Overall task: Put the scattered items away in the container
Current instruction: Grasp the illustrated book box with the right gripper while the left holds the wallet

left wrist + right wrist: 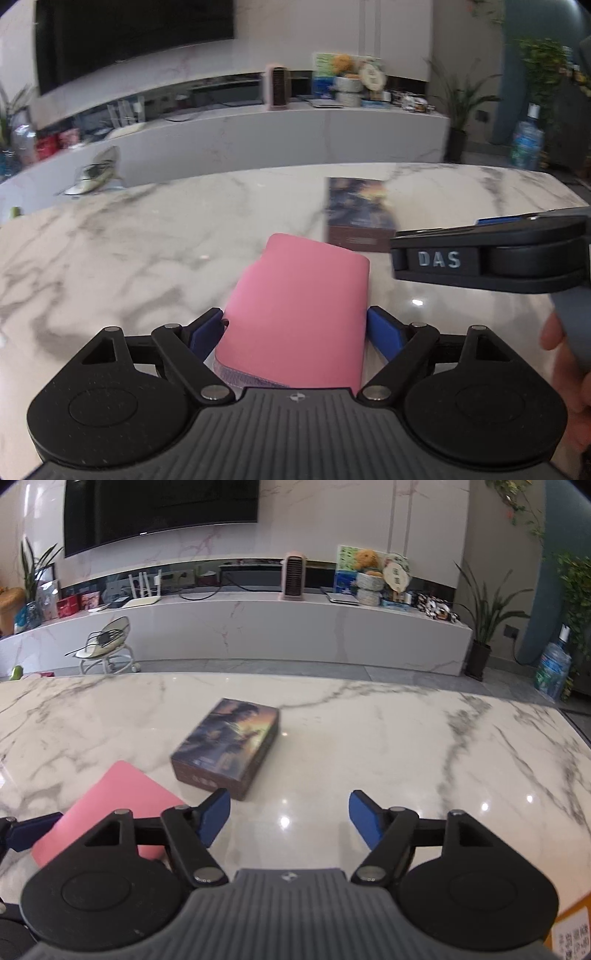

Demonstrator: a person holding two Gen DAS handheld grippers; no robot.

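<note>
Pink pouch clamped in left claw.
Right claw spread wide, empty, above desk, just behind picture box.

The left wrist camera sits just behind its own blue fingers, low and close over the marble table, facing the long TV counter across the room. The right wrist camera looks the same way from slightly higher and further right. Both views share the pink pouch, the dark illustrated box and the counter at frame top.
</note>
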